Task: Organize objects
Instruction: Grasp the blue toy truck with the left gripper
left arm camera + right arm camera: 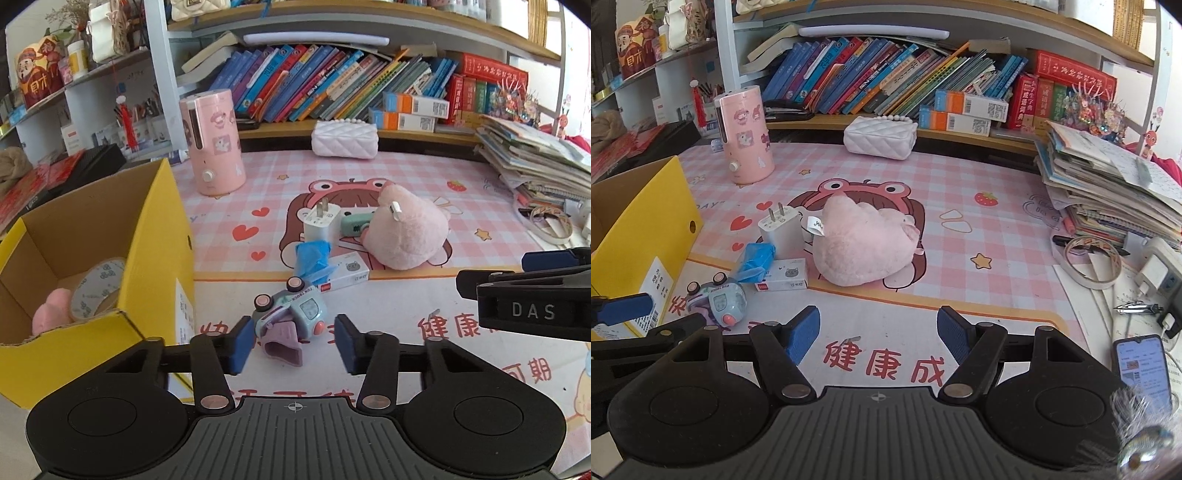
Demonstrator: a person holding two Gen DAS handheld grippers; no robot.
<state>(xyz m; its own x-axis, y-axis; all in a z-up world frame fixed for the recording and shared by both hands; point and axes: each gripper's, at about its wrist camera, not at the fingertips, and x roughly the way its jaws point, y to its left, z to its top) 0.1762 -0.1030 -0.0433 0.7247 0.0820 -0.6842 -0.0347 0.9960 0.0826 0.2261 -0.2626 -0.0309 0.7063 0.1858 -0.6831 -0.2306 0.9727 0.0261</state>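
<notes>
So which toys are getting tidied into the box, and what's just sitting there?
For the job: yellow box; toy truck between the left tool's pads, not squeezed; pink plush; white charger; blue bag roll; small cat box.

Just lying about: pink humidifier; white purse; books; phone.
</notes>
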